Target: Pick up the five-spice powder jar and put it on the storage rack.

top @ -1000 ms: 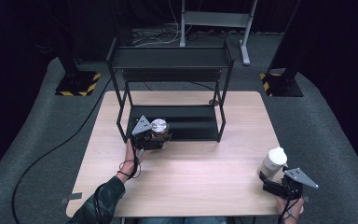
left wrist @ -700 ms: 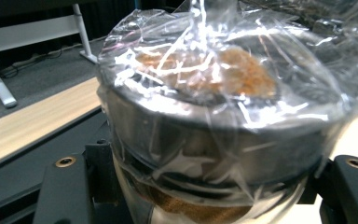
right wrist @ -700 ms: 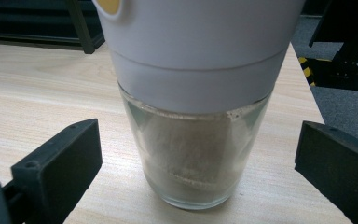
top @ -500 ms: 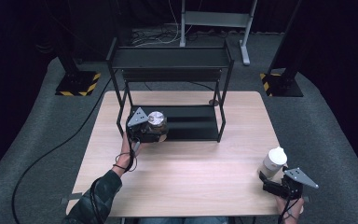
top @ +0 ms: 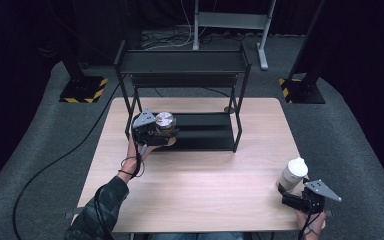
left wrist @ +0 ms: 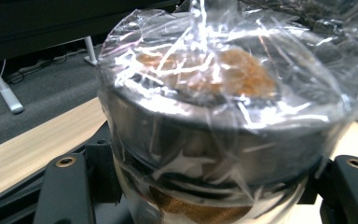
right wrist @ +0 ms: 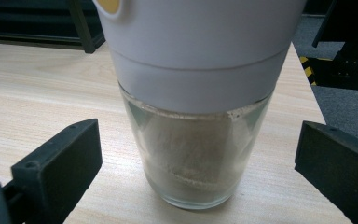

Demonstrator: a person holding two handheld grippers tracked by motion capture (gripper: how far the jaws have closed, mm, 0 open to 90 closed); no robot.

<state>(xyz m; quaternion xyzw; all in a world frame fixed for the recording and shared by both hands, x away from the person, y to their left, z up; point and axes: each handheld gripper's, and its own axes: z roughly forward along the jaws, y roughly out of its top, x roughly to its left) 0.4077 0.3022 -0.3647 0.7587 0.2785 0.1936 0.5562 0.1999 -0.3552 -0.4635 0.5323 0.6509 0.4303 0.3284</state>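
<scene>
Plastic-wrapped, a spice jar is held upright between the jaws of the left gripper, at the left front edge of the black rack's lower shelf. Farther right, on the wooden table, a white-capped glass jar stands between the wide-spread jaws of the right gripper, untouched. Grey carpet is seen around the table.
</scene>
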